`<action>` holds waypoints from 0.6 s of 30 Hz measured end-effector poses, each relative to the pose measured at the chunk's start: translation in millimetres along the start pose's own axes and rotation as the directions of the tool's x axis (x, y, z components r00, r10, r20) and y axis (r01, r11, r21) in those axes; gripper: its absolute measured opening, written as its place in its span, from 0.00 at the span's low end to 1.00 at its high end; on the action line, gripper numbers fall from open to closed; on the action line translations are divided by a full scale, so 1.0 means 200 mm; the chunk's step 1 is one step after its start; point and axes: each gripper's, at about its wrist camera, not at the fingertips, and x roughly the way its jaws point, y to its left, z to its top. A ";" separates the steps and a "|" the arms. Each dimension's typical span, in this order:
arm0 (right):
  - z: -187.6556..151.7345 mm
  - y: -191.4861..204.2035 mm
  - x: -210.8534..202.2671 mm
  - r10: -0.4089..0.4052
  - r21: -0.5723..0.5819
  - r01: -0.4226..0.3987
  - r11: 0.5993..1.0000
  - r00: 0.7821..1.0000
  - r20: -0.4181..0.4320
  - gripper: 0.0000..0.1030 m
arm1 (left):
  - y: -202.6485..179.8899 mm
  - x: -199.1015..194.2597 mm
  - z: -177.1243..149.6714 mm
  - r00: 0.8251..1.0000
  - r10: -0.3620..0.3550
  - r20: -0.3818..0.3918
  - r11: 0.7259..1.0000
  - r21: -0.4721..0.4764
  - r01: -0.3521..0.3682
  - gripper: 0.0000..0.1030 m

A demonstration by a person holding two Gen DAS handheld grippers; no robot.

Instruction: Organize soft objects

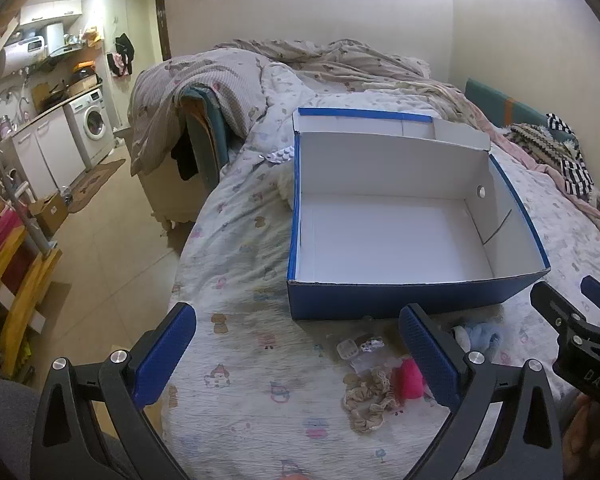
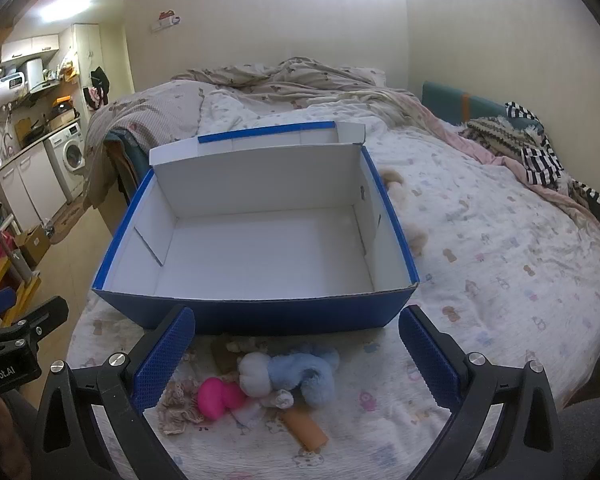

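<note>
Quilted bed (image 2: 500,280), empty blue box (image 2: 260,312), soft toys (image 2: 296,372) before it, left claw (image 1: 296,356), right claw (image 2: 296,356) both wide, empty.

In front of me on the bed sits the blue box (image 2: 256,316), white inside, its lid flap folded back at the far side; nothing lies in it. Just short of its near wall, on the printed sheet, my soft things lie in a loose cluster. The light blue plush (image 2: 308,376) lies on its side, touching a white puffy piece (image 2: 254,374) at its left. Beside that rests the bright pink soft piece (image 2: 216,396), and left of it the beige lace scrunchie (image 2: 178,412) lies flat and crumpled. A brown roll (image 2: 306,428) lies nearest me, tilted, just below the blue plush.
</note>
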 end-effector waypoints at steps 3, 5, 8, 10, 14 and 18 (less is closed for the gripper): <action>0.00 0.00 -0.01 0.002 -0.005 -0.002 1.000 1.000 0.005 1.00 | 0.00 0.00 0.00 1.000 0.000 0.000 1.000 -0.001 0.000 0.99; 0.00 0.01 -0.01 0.004 -0.009 -0.003 1.000 1.000 0.008 1.00 | -0.01 0.00 0.00 1.000 0.001 0.000 1.000 0.000 -0.001 0.99; -0.01 0.01 -0.02 0.004 -0.011 -0.004 1.000 1.000 0.008 1.00 | 0.00 0.00 0.00 1.000 0.000 -0.002 1.000 -0.006 0.000 0.99; -0.01 0.01 -0.02 0.004 -0.011 -0.004 1.000 1.000 0.008 1.00 | -0.01 0.00 0.00 1.000 0.000 0.000 1.000 -0.005 0.000 0.99; -0.01 0.01 -0.02 0.003 -0.011 -0.003 1.000 1.000 0.008 1.00 | 0.00 0.00 0.01 1.000 0.000 -0.002 1.000 -0.005 0.000 0.99; -0.01 0.01 -0.02 0.004 -0.011 -0.004 1.000 1.000 0.008 1.00 | 0.00 0.00 0.01 1.000 0.000 -0.001 1.000 -0.007 0.000 0.99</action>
